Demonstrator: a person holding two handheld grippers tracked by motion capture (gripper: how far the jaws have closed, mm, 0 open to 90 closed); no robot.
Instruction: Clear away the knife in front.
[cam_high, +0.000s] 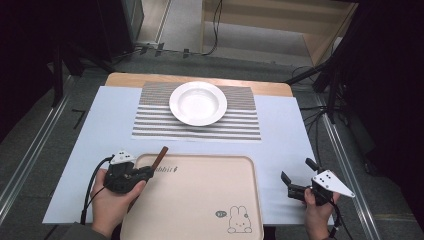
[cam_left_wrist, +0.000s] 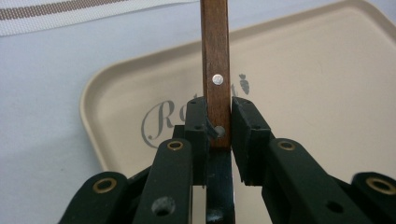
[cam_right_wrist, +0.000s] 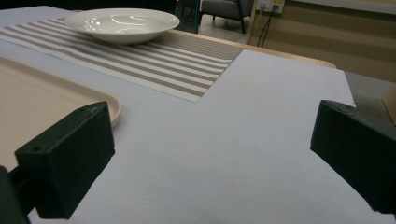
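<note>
A brown wooden handle (cam_high: 161, 155) with metal rivets sticks out past the far left corner of the beige tray (cam_high: 200, 200). My left gripper (cam_high: 149, 172) is shut on its near end. In the left gripper view the handle (cam_left_wrist: 215, 46) rises straight up between the two black jaws of the left gripper (cam_left_wrist: 218, 107), over the tray (cam_left_wrist: 303, 93); whatever is on its other end is hidden below the jaws. My right gripper (cam_high: 298, 170) rests on the white table cover to the right of the tray, open and holding nothing (cam_right_wrist: 210, 154).
A white plate (cam_high: 198, 103) sits empty on a striped placemat (cam_high: 195, 127) at the back of the table, also seen as the plate (cam_right_wrist: 122, 23) far left. The tray has a rabbit drawing (cam_high: 239, 220) near its front right. Cables and dark stands surround the table.
</note>
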